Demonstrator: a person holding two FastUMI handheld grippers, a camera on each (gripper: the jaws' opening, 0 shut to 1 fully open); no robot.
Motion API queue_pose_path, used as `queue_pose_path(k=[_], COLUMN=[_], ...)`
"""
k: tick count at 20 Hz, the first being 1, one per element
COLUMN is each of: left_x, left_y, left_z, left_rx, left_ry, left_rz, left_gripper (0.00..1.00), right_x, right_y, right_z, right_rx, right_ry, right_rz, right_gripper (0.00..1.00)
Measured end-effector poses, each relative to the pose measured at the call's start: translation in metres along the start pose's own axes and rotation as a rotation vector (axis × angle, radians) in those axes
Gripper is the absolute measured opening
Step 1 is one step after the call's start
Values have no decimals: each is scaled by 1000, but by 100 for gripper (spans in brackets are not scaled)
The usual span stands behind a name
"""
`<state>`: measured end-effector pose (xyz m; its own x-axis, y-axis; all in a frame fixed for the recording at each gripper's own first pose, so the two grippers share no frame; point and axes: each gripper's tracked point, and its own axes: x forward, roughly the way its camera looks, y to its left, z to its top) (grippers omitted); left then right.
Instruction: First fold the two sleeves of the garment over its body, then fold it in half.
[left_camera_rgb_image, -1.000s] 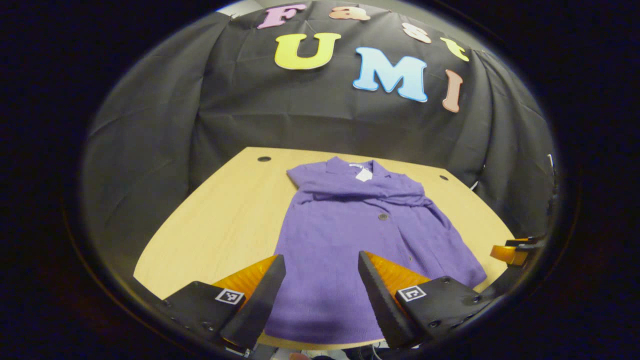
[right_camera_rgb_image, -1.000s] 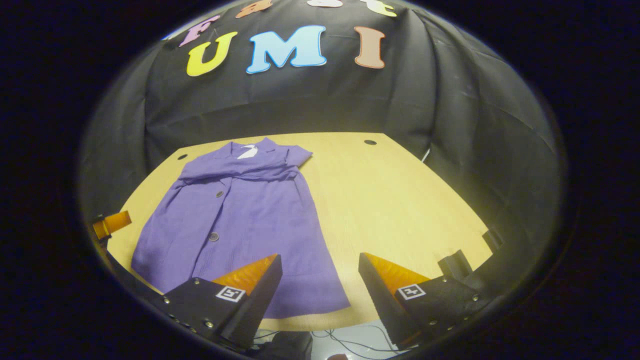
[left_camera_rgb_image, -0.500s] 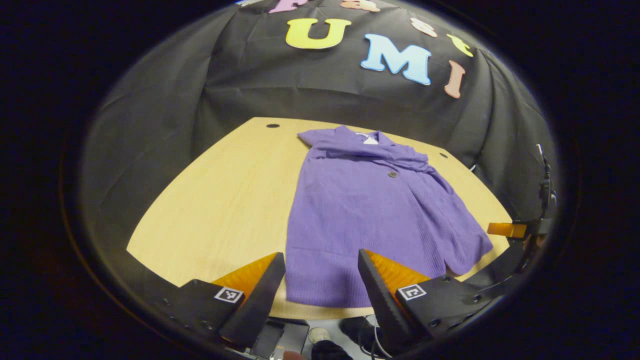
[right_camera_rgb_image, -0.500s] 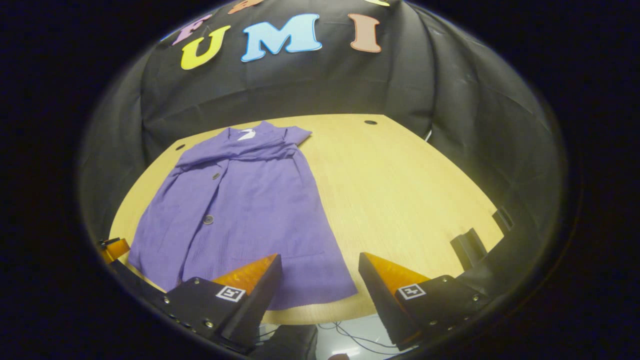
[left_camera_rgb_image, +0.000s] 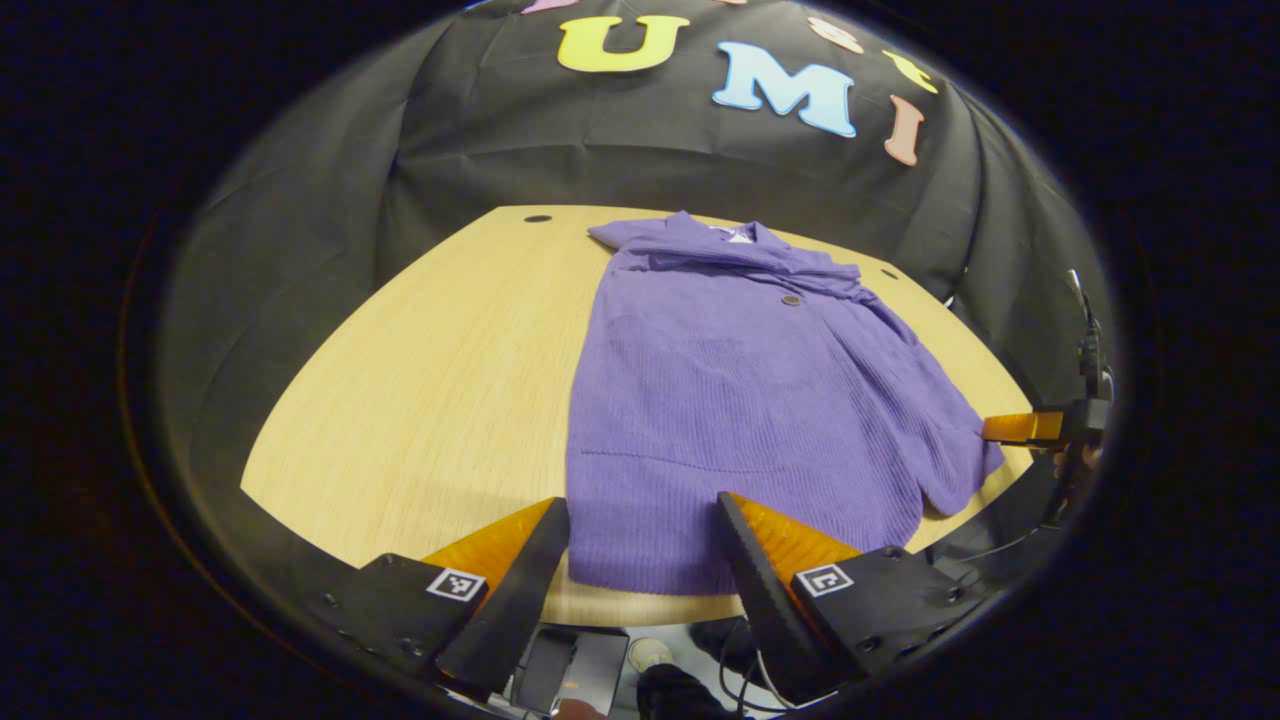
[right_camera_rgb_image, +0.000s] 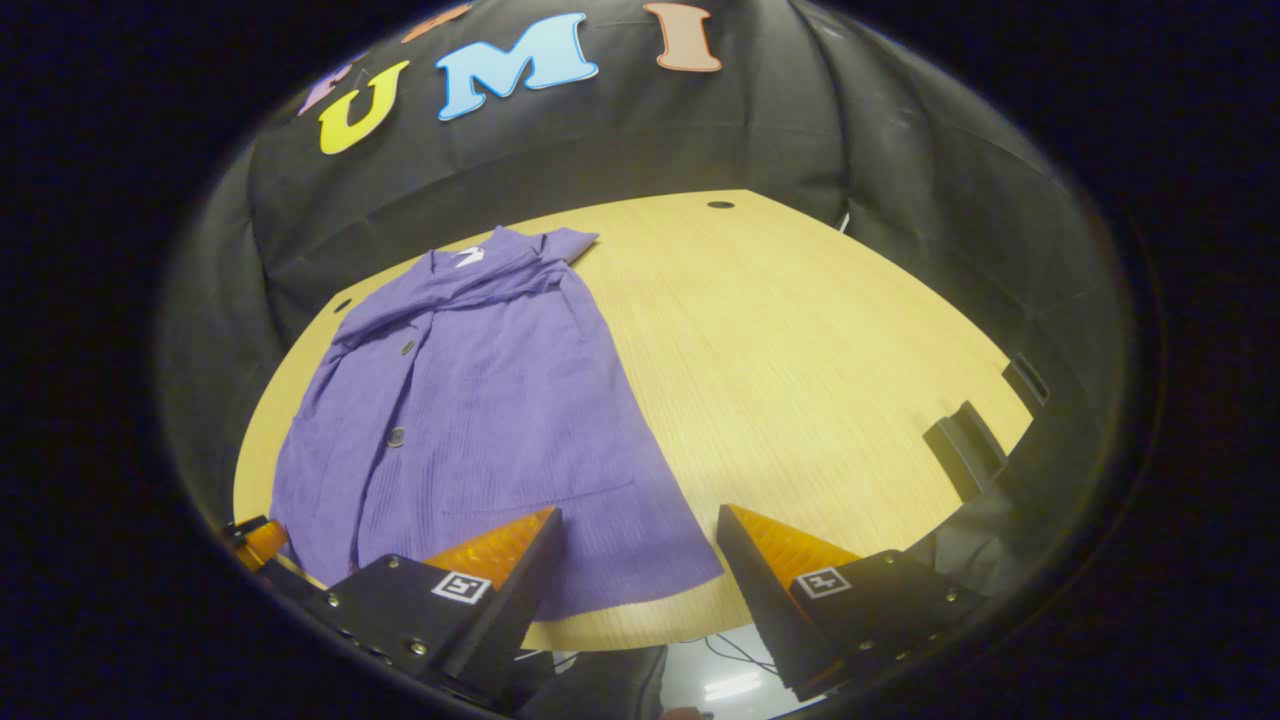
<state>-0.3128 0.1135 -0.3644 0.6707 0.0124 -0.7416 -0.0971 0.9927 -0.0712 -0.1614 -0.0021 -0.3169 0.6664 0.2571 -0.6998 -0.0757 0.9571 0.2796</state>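
A purple buttoned garment (left_camera_rgb_image: 740, 390) lies flat on the wooden table (left_camera_rgb_image: 420, 380), collar at the far end, with both sleeves folded across the chest just below the collar. My left gripper (left_camera_rgb_image: 640, 565) is open above the near hem by its left corner, nothing between its fingers. In the right gripper view the garment (right_camera_rgb_image: 480, 400) spreads to the left, and my right gripper (right_camera_rgb_image: 640, 570) is open over the hem's right corner. The right gripper (left_camera_rgb_image: 1020, 428) also shows at the far right beside the hem, and the left gripper (right_camera_rgb_image: 255, 540) peeks in at the lower left.
Small round holes (left_camera_rgb_image: 538, 218) (right_camera_rgb_image: 720, 204) sit near the table's far corners. Two dark clamps (right_camera_rgb_image: 965, 450) stick up at the table's right edge. Bare wood stretches on both sides of the garment. Cables lie on the floor (right_camera_rgb_image: 720, 670) beyond the near edge.
Both grippers have drawn back toward the table's near edge, from over the garment's body to its hem. Both stayed open. The garment has not moved.
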Motion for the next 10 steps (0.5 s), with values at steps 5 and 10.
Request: queue_pose_path(k=[5,10], left_x=[3,5], left_y=[-3,-12], left_z=[-4,-4], left_rx=[55,78], left_ry=[16,17], left_rz=[33,39], left_gripper=[98,77], right_x=[5,7], right_y=[4,7], right_z=[-23,-22], right_rx=[-57,-62], right_ry=[61,39], right_rz=[-42,-60], right_gripper=[97,99])
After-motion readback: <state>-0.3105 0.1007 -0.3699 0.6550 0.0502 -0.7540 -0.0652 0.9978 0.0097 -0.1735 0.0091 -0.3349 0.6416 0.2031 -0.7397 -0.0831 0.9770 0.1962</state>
